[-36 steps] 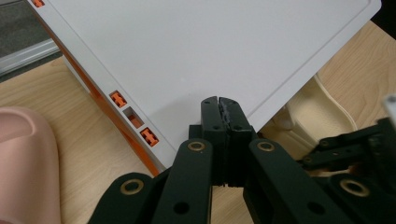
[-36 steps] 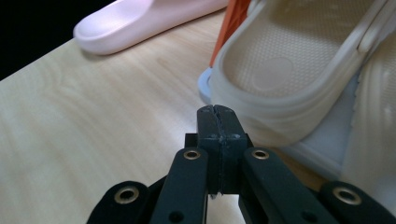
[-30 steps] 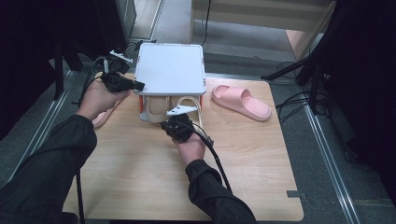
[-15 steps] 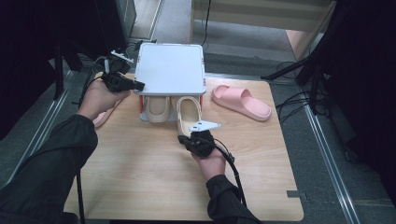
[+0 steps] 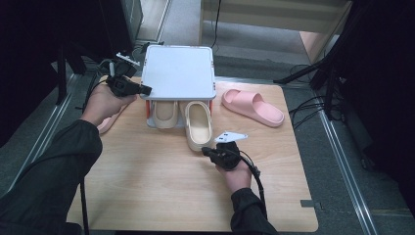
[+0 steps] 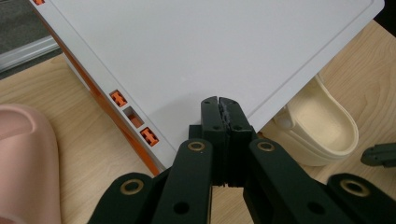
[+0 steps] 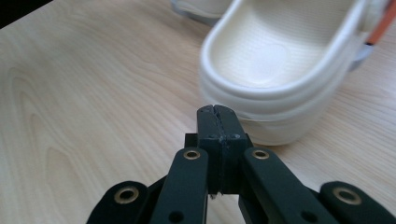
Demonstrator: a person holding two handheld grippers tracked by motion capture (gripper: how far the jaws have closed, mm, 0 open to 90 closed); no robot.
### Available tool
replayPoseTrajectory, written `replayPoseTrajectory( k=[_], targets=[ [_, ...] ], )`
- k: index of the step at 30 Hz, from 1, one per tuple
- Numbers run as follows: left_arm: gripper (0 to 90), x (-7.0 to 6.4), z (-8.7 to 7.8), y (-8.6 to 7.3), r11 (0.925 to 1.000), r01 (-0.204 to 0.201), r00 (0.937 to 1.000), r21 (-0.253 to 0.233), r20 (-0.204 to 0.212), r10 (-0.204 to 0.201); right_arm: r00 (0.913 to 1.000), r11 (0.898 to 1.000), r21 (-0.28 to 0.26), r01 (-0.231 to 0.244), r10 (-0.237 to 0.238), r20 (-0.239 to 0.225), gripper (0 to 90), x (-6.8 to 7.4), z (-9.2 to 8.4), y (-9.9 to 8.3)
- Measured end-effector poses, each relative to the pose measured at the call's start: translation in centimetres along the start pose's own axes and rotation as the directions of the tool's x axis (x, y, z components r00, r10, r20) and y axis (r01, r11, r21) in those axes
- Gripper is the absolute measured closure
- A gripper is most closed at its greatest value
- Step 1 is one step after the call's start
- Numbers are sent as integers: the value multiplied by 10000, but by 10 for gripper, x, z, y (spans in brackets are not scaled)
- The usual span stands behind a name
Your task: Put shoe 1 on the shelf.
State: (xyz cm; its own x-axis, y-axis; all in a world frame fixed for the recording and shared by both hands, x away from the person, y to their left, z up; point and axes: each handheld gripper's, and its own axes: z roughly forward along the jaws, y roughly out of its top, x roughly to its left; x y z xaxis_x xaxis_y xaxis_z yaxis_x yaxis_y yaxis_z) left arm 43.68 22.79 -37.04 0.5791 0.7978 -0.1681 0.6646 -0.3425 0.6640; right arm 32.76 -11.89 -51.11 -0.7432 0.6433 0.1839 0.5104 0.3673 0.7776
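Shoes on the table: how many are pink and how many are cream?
Pink slippers: 2, one right of the white rack at, one left of it by the left hand.
Cream clogs: 2, one under the rack, one sticking out toward the right tool.
Total: 4 shoes.

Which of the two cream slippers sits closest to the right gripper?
The cream foam slipper sticking out from under the white rack, its heel just ahead of the right gripper; the other cream slipper stays tucked underneath.
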Motion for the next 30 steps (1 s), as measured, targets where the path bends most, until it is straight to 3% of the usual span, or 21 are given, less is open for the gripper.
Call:
replayPoseTrajectory(
  k=[5, 13, 22, 30],
  targets=[
    [898, 1, 0, 0, 10000, -42, 10000, 13, 38, 41, 9999, 9998, 157, -148, 148, -18, 900, -13, 7, 3],
    [898, 2, 0, -1, 10000, 13, 9999, -55, 115, -12, 9999, 9996, 243, -118, 119, -39, 900, -15, 32, 26],
    [898, 3, 0, -1, 10000, 2, 9999, -98, 140, -1, 9993, 9996, 18, -274, 273, 241, 900, -24, 57, 51],
    [898, 3, 0, -2, 9999, -118, 9998, -123, 162, 120, 9975, 9976, -243, -652, 658, 259, 900, -34, 67, 55]
  ],
)
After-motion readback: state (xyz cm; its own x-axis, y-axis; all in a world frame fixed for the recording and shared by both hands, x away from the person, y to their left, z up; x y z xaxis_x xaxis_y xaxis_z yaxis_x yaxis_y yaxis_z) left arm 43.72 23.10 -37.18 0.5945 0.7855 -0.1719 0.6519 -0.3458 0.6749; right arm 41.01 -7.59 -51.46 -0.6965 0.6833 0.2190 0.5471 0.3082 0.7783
